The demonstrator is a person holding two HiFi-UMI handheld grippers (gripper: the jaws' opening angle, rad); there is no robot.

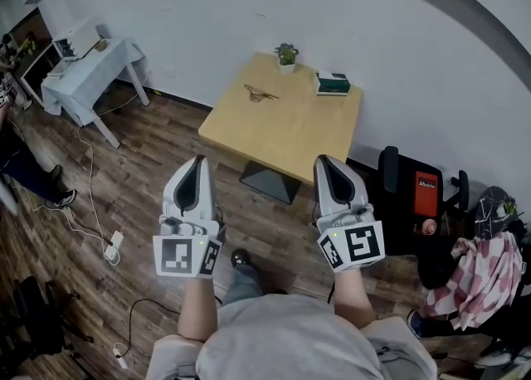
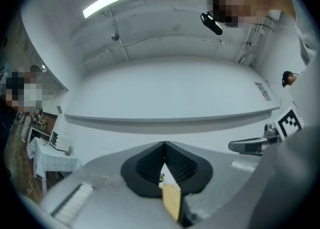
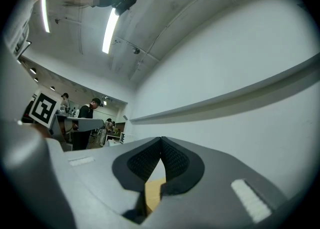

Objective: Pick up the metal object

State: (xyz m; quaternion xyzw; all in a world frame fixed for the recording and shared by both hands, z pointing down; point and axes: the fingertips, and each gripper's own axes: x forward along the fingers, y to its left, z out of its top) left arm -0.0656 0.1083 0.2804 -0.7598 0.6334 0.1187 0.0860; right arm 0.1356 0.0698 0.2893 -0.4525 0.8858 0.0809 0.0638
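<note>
two containers sit on the square wooden surface (image 1: 290, 133). a small pot (image 1: 287, 64) stands at the middle of the far edge, with a little green plant (image 1: 286, 51) in it. a green and white box (image 1: 333, 83) lies flat at the far right corner. it looks closed and i cannot tell what is inside.

the metal object (image 1: 260, 93) lies on the surface near the far edge, toward the far left corner. it is just in front of the pot and a little to its left, apart from it. it is thin and long, brass-coloured, with a shorter piece crossing or lying against it. from here it is too small for me to make out more of its shape. nothing touches it.

i hold both grippers over the wood floor (image 1: 141, 171), short of the near edge of the surface and well apart from the object. the left gripper (image 1: 197, 160) has its jaws together with nothing between them. in the left gripper view its black ribbed pads (image 2: 150, 165) meet at the tips, and through the small gap below them i see a sliver of the tan surface and a speck of the green plant. the right gripper (image 1: 324, 159) is the same, jaws closed on nothing. in the right gripper view a patch of the surface shows below its pads (image 3: 175, 160). both grippers point up a little toward the white wall (image 1: 348, 13).
</note>
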